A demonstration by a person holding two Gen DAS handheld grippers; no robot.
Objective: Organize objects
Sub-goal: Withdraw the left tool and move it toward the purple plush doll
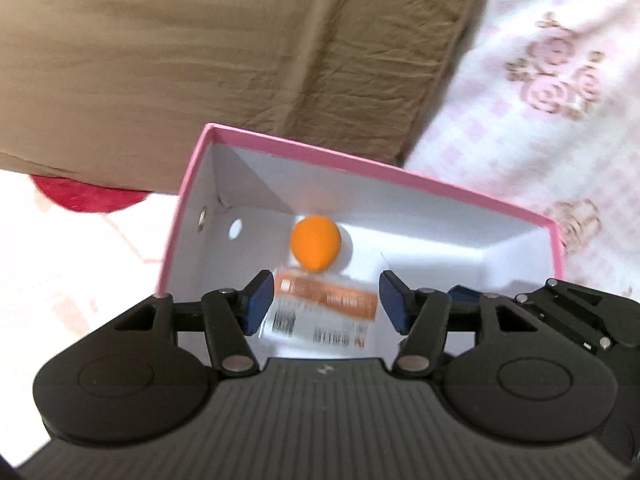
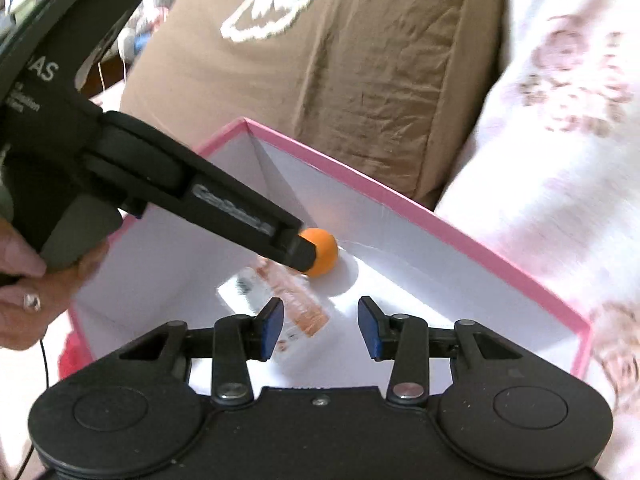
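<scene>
Left claw (image 1: 326, 302), seen from its own wrist camera, hangs over the near part of a pink-rimmed box (image 1: 384, 168) with its blue pads (image 1: 256, 300) apart and nothing between them. Right claw (image 2: 320, 328) is likewise poised over the same box, its pads (image 2: 272, 328) apart and empty; its tip also shows at the right edge of the left wrist view. No earlier picture is given, so only the present spacing can be stated.

An orange ball (image 1: 316, 248) rests on the white floor of the box, close to the far wall. In the right wrist view one finger of the left claw reaches in from the left and its tip overlaps the ball's left side; whether it touches cannot be told. A white card with an orange band and a barcode (image 1: 324, 312) lies flat on the box floor, just nearer than the ball.

A hand (image 2: 28, 280) wearing a ring holds the left claw's handle. Beyond the box lie a brown cloth with a white embroidered outline (image 2: 360, 60) and, to the right, a pink floral bedsheet (image 1: 540, 80). A red item (image 1: 80, 194) shows partly under the brown cloth at the left.
</scene>
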